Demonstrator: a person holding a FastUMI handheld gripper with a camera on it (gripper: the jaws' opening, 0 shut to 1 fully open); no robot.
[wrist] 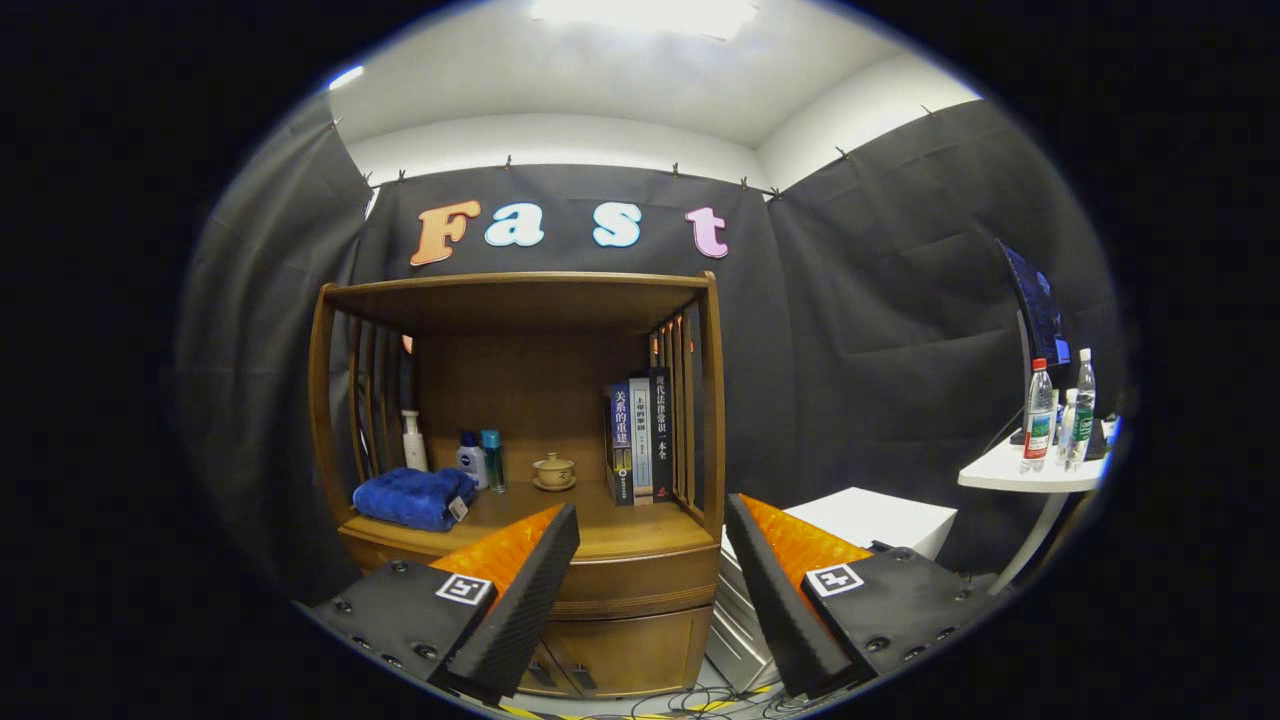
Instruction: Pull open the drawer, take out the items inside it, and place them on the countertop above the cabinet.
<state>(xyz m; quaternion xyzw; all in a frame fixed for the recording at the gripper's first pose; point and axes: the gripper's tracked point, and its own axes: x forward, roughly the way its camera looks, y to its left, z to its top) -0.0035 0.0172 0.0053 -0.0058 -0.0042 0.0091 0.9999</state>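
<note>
A booth hung with black cloth walls under a white ceiling holds a wooden cabinet (520, 470) straight ahead of the jaws. The drawer (635, 580) sits shut in the cabinet's front, a curved wooden band just below the surface (620, 535) and seen through the gap between the two fingers; nothing of its inside is visible. Below the drawer are the cabinet's lower doors (625, 650), also closed.

The gripper (650, 590) hangs in front of the cabinet with its jaws wide apart, holding nothing. Each black finger, backed with orange, points up toward the surface; the left finger (525, 595) overlaps the cabinet's front edge, and the right finger (775, 600) stands just off the cabinet's right side.

On the surface, beyond the left finger, lies a folded blue towel (412, 497). Behind the towel stand a white pump bottle (414, 440), a small white-and-blue bottle (471, 460) and a slim teal bottle (492, 458), close together. Farther in, between the fingers and near the back panel, sits a small lidded teacup (553, 470) on a saucer. A row of upright books (640, 440) leans against the slatted right wall.

Beyond the right finger is a white box-like unit (865, 520) with a metal side. Farther right, well apart from the cabinet, a white side table (1030, 470) carries several clear water bottles (1040, 415), with a dark monitor (1040, 310) behind them. Cables (700, 705) lie on the floor below the jaws.
</note>
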